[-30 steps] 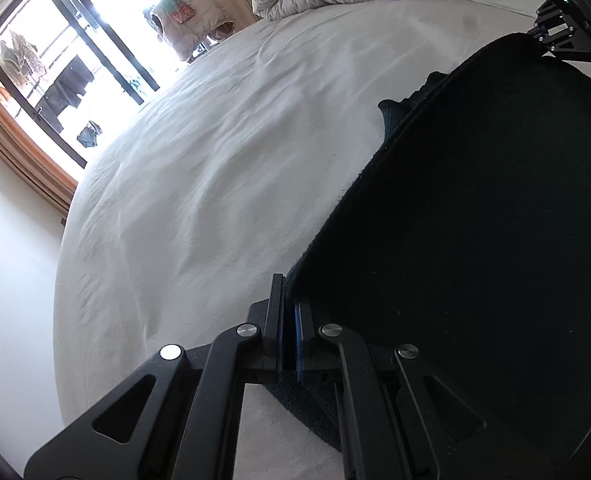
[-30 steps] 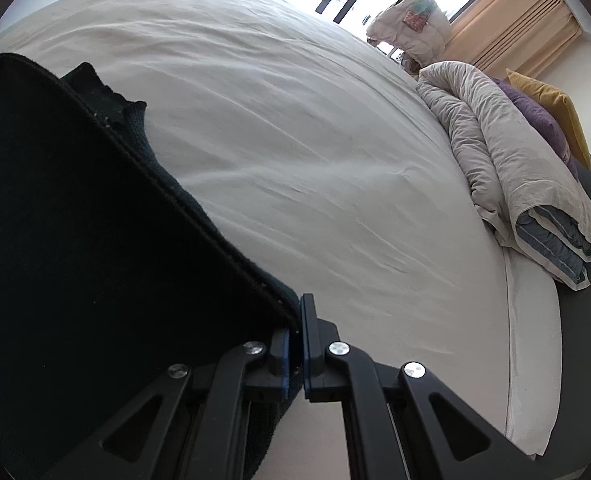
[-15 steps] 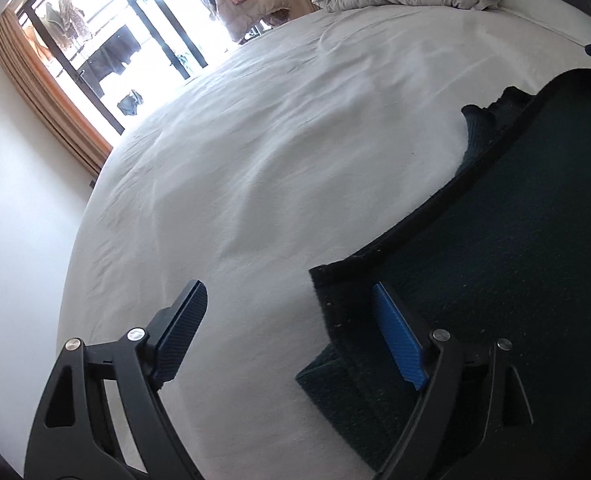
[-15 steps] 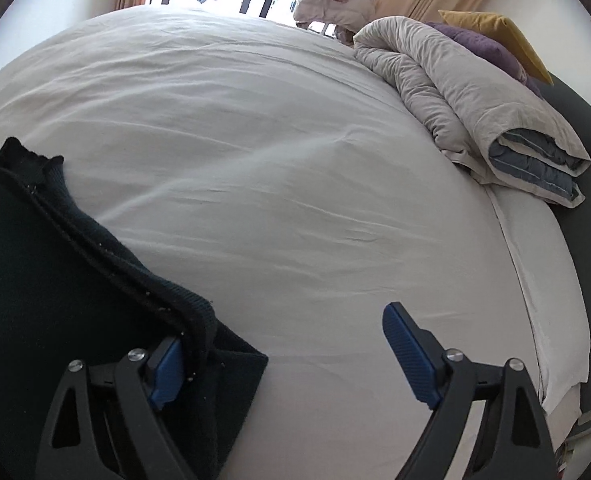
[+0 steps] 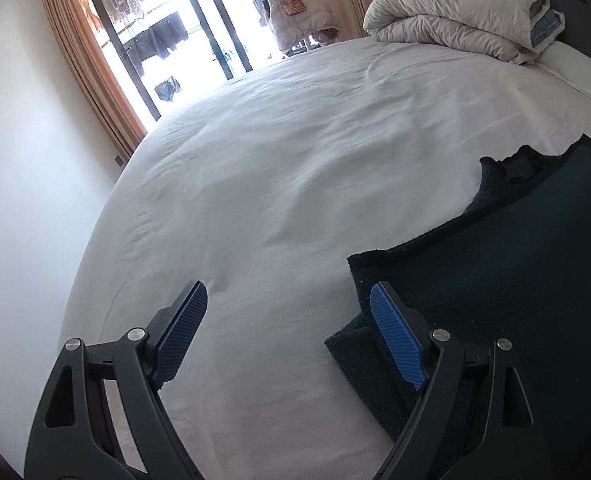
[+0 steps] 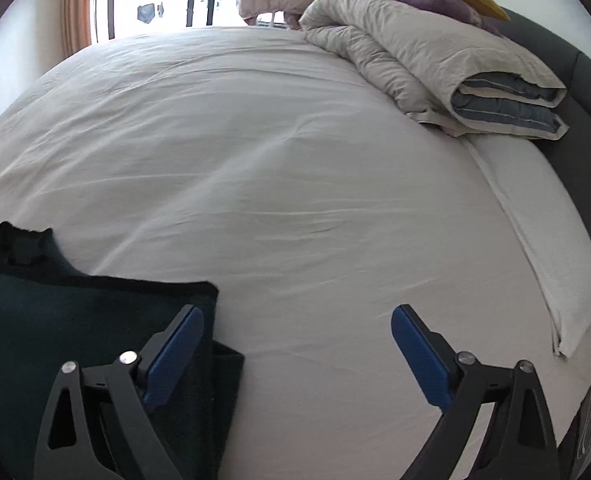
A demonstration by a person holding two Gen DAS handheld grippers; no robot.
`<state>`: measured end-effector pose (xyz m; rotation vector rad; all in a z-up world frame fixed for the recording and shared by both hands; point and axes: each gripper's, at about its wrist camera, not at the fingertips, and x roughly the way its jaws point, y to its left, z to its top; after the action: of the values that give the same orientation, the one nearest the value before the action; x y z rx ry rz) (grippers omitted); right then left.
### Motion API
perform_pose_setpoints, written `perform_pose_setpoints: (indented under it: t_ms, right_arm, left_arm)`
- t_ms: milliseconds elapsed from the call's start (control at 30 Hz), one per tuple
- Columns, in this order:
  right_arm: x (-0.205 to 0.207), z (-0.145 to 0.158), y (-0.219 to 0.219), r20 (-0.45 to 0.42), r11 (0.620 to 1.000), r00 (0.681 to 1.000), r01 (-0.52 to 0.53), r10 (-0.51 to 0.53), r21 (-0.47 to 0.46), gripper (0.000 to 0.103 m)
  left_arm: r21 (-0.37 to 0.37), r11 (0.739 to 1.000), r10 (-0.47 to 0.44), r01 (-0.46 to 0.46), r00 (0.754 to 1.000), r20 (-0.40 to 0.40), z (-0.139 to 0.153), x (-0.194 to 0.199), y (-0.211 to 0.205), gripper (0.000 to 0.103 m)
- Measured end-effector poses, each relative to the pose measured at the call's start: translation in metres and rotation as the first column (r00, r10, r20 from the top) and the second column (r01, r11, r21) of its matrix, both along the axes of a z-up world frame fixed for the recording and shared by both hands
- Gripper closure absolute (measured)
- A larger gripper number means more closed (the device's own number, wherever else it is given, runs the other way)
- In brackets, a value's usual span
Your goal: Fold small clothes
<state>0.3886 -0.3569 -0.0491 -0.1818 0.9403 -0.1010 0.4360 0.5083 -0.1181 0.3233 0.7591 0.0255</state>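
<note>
Hovering wide open and empty, our left gripper [image 5: 283, 332] and right gripper [image 6: 295, 344] flank the dark knit garment [image 5: 515, 280], folded once (further folds likely remain).

Dark knit garment [image 5: 515, 264] lies folded flat on white sheet [image 5: 295, 180].

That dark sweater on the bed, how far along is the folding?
One fold looks done: the dark sweater lies doubled on the white bed sheet, a lower layer peeking out at its corner. Nothing is in hand; the left gripper and right gripper are both open. Its width looks unfolded, so more folds probably remain.
</note>
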Motion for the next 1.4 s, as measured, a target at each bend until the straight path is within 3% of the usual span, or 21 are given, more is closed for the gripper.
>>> perform_pose_setpoints:
  t_ms: [100,167,233,300,400,500,567,633,733,767,800,833,900,1000,1033,1100,1200,1267,1333,1400]
  right_arm:
    - [-0.013,0.014,-0.009,0.068,0.986,0.997,0.030,-0.041,0.162,0.011]
    - [-0.024,0.023,0.001,0.107,0.958,0.993,-0.074,0.045,0.277,0.014]
    - [-0.033,0.024,0.018,0.136,0.907,0.982,-0.176,0.134,0.382,0.026]
    - [-0.039,0.019,0.035,0.142,0.835,0.973,-0.230,0.182,0.500,0.031]
    - [-0.042,-0.005,0.060,0.098,0.767,0.972,-0.228,0.213,0.600,0.034]
    - [-0.038,-0.041,0.070,0.003,0.785,0.982,-0.154,0.190,0.600,0.034]
    - [-0.039,-0.063,0.060,-0.035,0.787,0.991,-0.079,0.126,0.612,0.052]
    - [-0.037,-0.067,0.041,-0.018,0.767,0.997,-0.049,0.079,0.639,0.075]
    - [-0.037,-0.068,0.023,-0.023,0.749,0.999,-0.011,0.035,0.662,0.090]
    - [-0.040,-0.065,0.019,-0.009,0.769,1.000,0.003,0.003,0.640,0.088]
    - [-0.041,-0.060,0.013,0.006,0.789,0.999,0.031,-0.043,0.613,0.075]
    - [-0.045,-0.055,0.007,0.027,0.787,0.996,0.053,-0.087,0.615,0.061]
    - [-0.055,-0.045,-0.003,0.072,0.743,0.987,0.059,-0.144,0.666,0.056]
    - [-0.064,-0.029,0.021,0.125,0.752,0.990,-0.037,-0.061,0.658,0.056]
    - [-0.066,-0.026,0.035,0.130,0.755,0.991,-0.075,-0.013,0.651,0.056]
    - [-0.069,-0.024,0.059,0.134,0.745,0.989,-0.133,0.058,0.654,0.056]
    - [-0.076,-0.025,0.071,0.138,0.695,0.988,-0.146,0.068,0.704,0.053]
    - [-0.079,-0.026,0.074,0.125,0.685,0.988,-0.150,0.086,0.713,0.049]
    - [-0.078,-0.032,0.078,0.100,0.704,0.989,-0.148,0.109,0.694,0.044]
    - [-0.078,-0.039,0.069,0.083,0.718,0.992,-0.124,0.092,0.684,0.044]
  left_arm:
    - [-0.060,0.998,0.000,0.002,0.999,0.038,0.017,-0.010,-0.001,0.019]
    - [-0.144,0.989,-0.003,0.011,0.998,0.057,0.030,-0.014,-0.004,0.019]
    - [-0.231,0.972,-0.041,0.048,0.998,0.037,0.037,-0.015,-0.016,0.019]
    - [-0.282,0.954,-0.108,0.100,0.994,-0.013,0.034,-0.014,-0.040,0.019]
    - [-0.328,0.938,-0.141,0.113,0.988,-0.063,0.017,-0.013,-0.065,0.019]
    - [-0.376,0.925,-0.113,0.061,0.987,-0.116,-0.007,-0.011,-0.070,0.019]
    - [-0.387,0.922,-0.063,0.010,0.990,-0.124,-0.017,-0.012,-0.062,0.019]
    - [-0.466,0.883,0.010,-0.047,0.997,-0.082,-0.013,-0.022,-0.035,0.019]
    - [-0.519,0.843,0.154,-0.139,0.988,-0.015,-0.002,-0.042,0.009,0.019]
    - [-0.529,0.832,0.182,-0.164,0.983,-0.017,-0.001,-0.046,0.021,0.019]
    - [-0.543,0.820,0.201,-0.179,0.979,-0.019,0.000,-0.051,0.032,0.019]
    - [-0.542,0.818,0.215,-0.191,0.976,-0.020,0.001,-0.055,0.038,0.019]
    - [-0.540,0.815,0.240,-0.209,0.971,-0.014,0.005,-0.059,0.048,0.019]
    - [-0.575,0.801,0.203,-0.169,0.979,-0.005,0.014,-0.057,0.038,0.019]
    - [-0.567,0.811,0.165,-0.141,0.986,-0.010,0.017,-0.056,0.028,0.019]
    - [-0.510,0.857,0.053,-0.079,0.997,-0.064,0.015,-0.037,-0.010,0.019]
    - [-0.407,0.913,-0.004,-0.038,0.995,-0.103,0.001,-0.022,-0.048,0.019]
    - [-0.389,0.916,0.041,-0.099,0.987,-0.156,-0.016,-0.011,-0.045,0.019]
    - [-0.422,0.893,0.070,-0.159,0.973,-0.218,-0.038,-0.006,-0.031,0.022]
    - [-0.430,0.891,0.068,-0.145,0.979,-0.191,-0.039,-0.014,-0.023,0.026]
